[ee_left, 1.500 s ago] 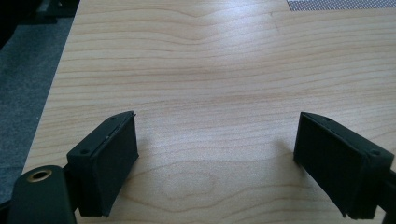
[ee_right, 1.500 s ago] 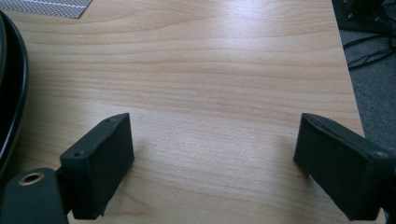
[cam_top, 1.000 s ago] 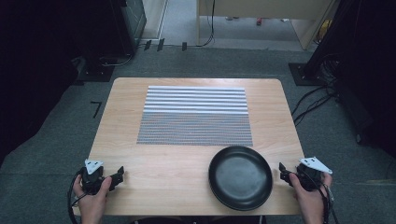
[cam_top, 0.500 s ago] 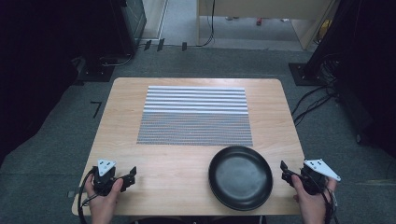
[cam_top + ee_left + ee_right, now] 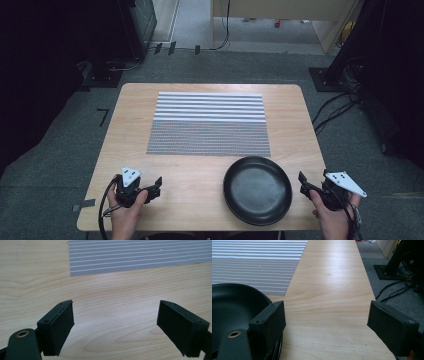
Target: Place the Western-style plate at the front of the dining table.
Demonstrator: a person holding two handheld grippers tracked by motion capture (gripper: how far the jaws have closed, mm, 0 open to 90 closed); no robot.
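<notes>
Fingers of both grippers stand wide apart, empty. The black plate (image 5: 257, 190) lies on the wooden table (image 5: 210, 165) at its near edge, just below the striped placemat (image 5: 209, 124) — directly left of the right gripper (image 5: 306, 184), close beside its jaws; round, no long axis. The left gripper (image 5: 152, 187) sits well apart, low over bare wood, pointing toward the plate.

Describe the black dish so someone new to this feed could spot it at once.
Start at the wooden table and find the grey striped mat in its middle. Just past the mat's near right corner, toward the person's edge, sits the black dish. It is round, shallow and glossy, the one dark thing on the tabletop, beside the right gripper.
</notes>
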